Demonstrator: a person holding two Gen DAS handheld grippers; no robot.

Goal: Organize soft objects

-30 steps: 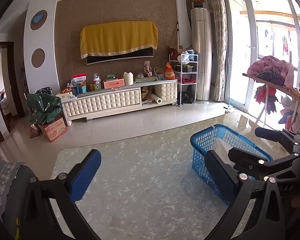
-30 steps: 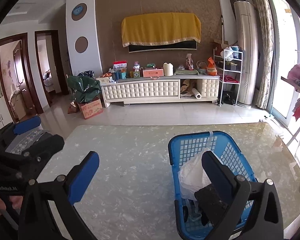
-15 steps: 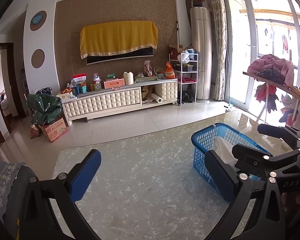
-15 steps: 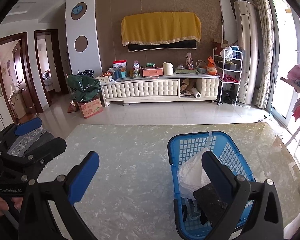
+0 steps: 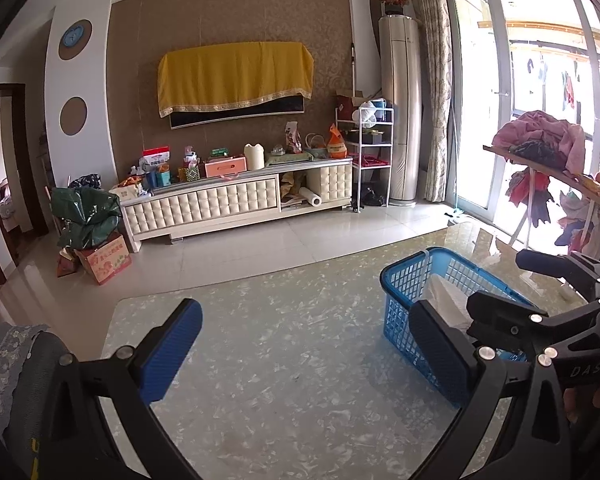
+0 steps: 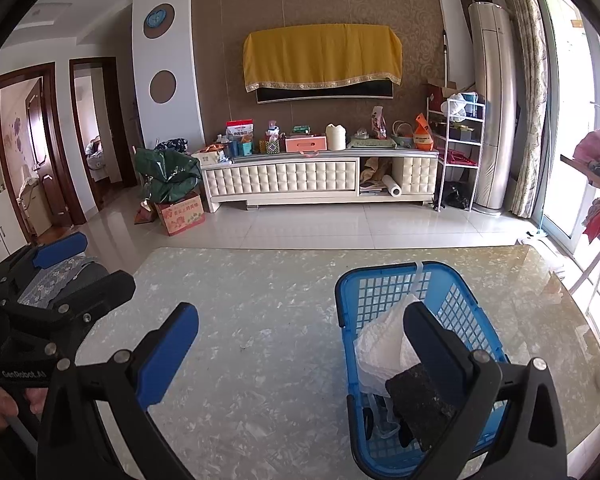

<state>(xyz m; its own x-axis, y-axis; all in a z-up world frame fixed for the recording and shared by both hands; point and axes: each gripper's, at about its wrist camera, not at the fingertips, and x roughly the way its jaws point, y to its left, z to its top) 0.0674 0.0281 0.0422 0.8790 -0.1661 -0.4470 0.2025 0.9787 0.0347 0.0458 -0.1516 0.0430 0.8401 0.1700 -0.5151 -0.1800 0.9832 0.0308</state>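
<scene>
Both tongs (image 5: 304, 348) (image 6: 300, 344) gape empty beside the blue basket (image 6: 380, 288).

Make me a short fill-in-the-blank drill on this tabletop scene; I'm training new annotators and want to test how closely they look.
1. The white cloth and the dark pad lie inside the ____ basket.
2. The basket stands on the ____-patterned table.
3. The right gripper is ____, holding nothing.
4. The left gripper is ____ as well.

Missing words: blue; marble; open; open
</scene>
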